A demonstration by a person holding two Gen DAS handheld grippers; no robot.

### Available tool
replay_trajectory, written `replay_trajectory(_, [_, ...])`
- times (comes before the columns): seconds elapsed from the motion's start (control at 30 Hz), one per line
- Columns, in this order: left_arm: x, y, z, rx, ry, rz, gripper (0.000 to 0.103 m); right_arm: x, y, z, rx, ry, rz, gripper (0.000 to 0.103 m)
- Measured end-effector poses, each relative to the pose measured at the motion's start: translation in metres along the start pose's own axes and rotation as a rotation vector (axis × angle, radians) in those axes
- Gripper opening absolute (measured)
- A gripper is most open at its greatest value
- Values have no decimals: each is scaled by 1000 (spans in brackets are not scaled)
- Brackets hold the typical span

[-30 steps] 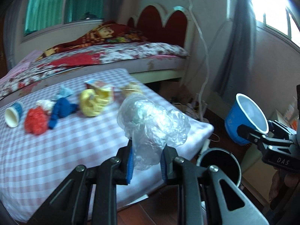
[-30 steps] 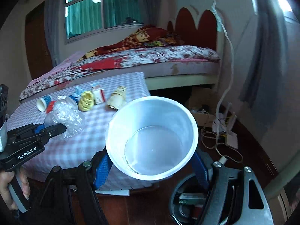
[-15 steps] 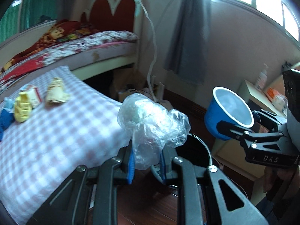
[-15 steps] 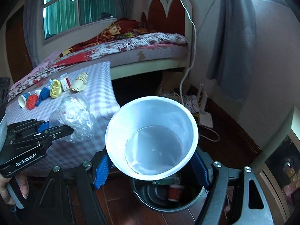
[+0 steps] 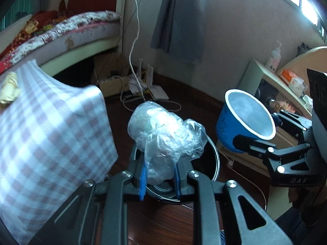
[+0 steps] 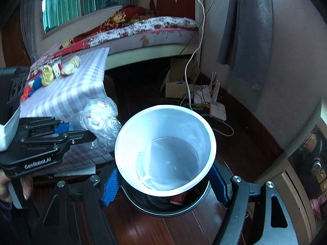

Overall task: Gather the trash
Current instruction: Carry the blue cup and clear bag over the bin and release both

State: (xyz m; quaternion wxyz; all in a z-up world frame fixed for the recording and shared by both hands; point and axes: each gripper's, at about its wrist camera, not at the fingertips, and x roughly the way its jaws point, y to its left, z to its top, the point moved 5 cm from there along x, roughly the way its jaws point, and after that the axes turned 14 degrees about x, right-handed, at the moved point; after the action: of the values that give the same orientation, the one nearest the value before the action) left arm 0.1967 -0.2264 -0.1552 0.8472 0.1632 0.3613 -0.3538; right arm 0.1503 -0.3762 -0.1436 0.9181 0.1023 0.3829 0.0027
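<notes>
My left gripper (image 5: pixel 159 180) is shut on a crumpled clear plastic bag (image 5: pixel 163 134) and holds it above a black round trash bin (image 5: pixel 212 163) on the dark wood floor. The bag also shows in the right wrist view (image 6: pixel 100 120), beside the left gripper (image 6: pixel 81 136). My right gripper (image 6: pixel 165 180) is shut on a blue paper cup with a white inside (image 6: pixel 165 149), held over the same bin (image 6: pixel 163 208), which holds some trash. The cup (image 5: pixel 245 118) and the right gripper (image 5: pixel 271 130) also show in the left wrist view.
A table with a pink checked cloth (image 6: pixel 67 94) stands left of the bin and bears several scraps of trash (image 6: pixel 49 75). A bed (image 6: pixel 147 34) is behind. Cables, a box and a router (image 6: pixel 216 108) lie on the floor. Furniture (image 5: pixel 271 81) stands at right.
Both grippers have swung right, away from the table, and now hang over the trash bin. Each still holds its item.
</notes>
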Motion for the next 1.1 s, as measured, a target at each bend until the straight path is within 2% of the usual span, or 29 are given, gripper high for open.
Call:
replay_trajectory(0.23, [38,-4,-3,-15,64,-53,23,39,-12,-8,-29,81,27,77])
replay_trajectory(0.3, [46,-6,-4,-19,85,-76,27,52,-14,-10,-36,107,30,77])
replay_trajectory(0.33, [52,-8,-5,-25,95,-95,33,60,-16,-12,-37,126,39,77])
replay_trajectory(0.37, [58,-9,-7,-34,111,-103,63,66,-17,-14,-43,139,38,86])
replay_trajectory(0.4, [64,-6,-11,-49,134,-99,96,76,-21,-19,-61,163,10,102])
replay_trajectory(0.43, [66,-2,-16,-74,142,-86,100,86,-29,-25,-67,189,-43,102])
replay_trajectory(0.5, [67,6,-27,-102,152,-48,99,95,-47,-35,-18,233,-58,102])
replay_trajectory(0.67, [63,12,-47,-119,175,27,99,94,-59,-39,27,227,-80,102])
replay_trajectory(0.9, [49,20,-53,-135,172,99,101,89,-49,-34,11,205,-99,102])
replay_trajectory(1.1, [29,23,-52,-130,160,133,101,77,-30,-31,6,184,-80,102])
